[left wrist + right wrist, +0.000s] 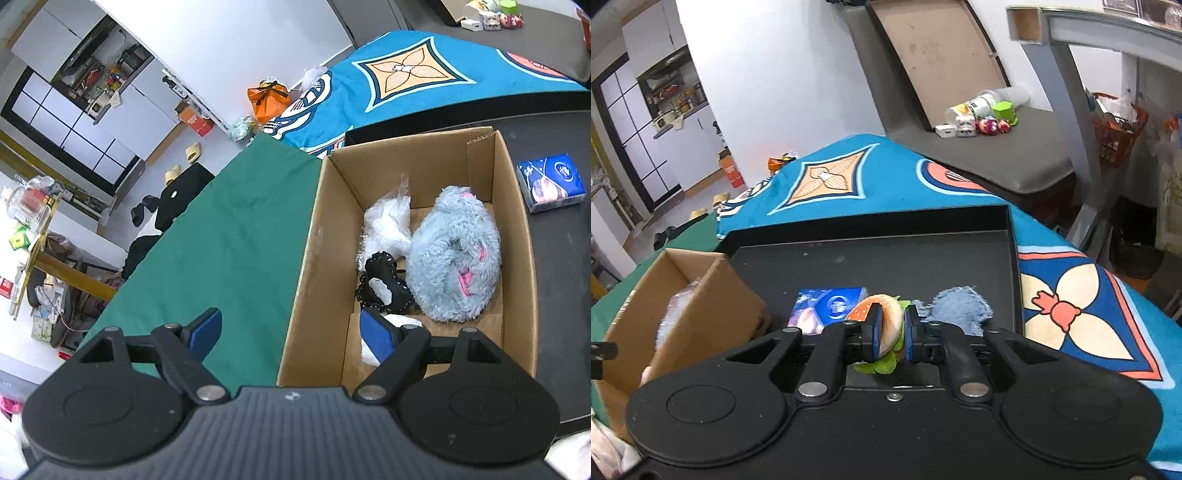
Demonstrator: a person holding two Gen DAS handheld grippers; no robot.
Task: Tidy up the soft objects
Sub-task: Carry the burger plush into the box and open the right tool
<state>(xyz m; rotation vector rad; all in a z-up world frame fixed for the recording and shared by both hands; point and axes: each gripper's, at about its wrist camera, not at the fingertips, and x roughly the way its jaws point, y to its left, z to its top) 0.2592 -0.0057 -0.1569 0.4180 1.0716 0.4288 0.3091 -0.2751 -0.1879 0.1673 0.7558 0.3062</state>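
A cardboard box stands on the table and holds a grey-blue plush toy, a white fluffy item in plastic and a black beaded piece. My left gripper hangs open over the box's near left wall, one finger outside, one inside. In the right wrist view, my right gripper is shut on a plush hamburger, squeezed between the blue pads above the black tray. A blue tissue pack and a scrap of denim lie on the tray behind it. The box sits to the left.
The tissue pack lies right of the box on the black tray. Green cloth covers the table left of the box; a teal patterned blanket lies beyond and right. Small toys and cups stand on a far grey bench.
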